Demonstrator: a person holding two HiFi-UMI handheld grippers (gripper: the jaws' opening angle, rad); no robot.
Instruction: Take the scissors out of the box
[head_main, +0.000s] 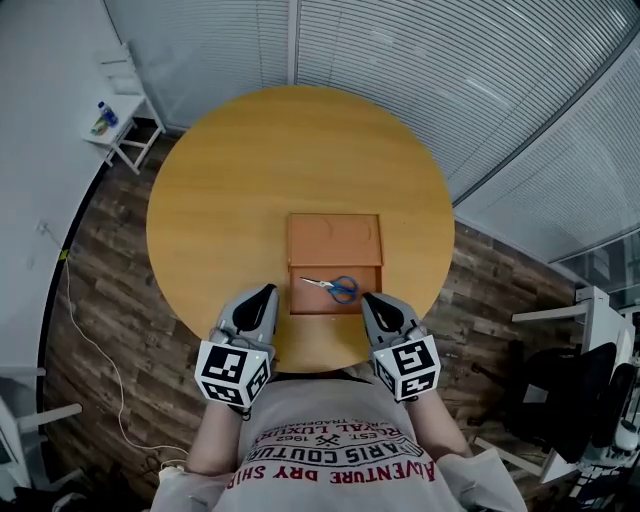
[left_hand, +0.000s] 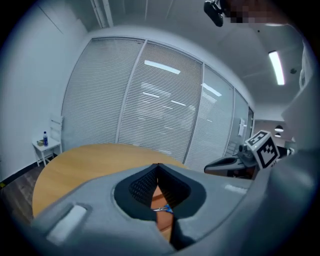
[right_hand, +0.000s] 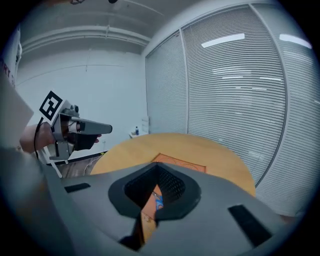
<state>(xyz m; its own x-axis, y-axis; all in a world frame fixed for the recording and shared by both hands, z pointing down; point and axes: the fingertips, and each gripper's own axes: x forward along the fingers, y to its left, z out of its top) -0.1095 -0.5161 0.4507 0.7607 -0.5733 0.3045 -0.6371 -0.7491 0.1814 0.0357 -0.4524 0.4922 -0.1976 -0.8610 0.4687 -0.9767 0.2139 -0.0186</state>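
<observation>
The scissors (head_main: 333, 287) lie in the near half of the open orange box (head_main: 335, 240) on the round worktop (head_main: 230, 180), not yet taken out. Their long axis runs across the box, with the blue handles toward its right side and the blade tips toward its left. Both grippers hover at the near edge of the box, jaws together and empty. The right gripper (head_main: 370, 300) is nearer to the handles and the left gripper (head_main: 265, 292) nearer to the blades, so the right one probably suits the reach, once opened.
</observation>
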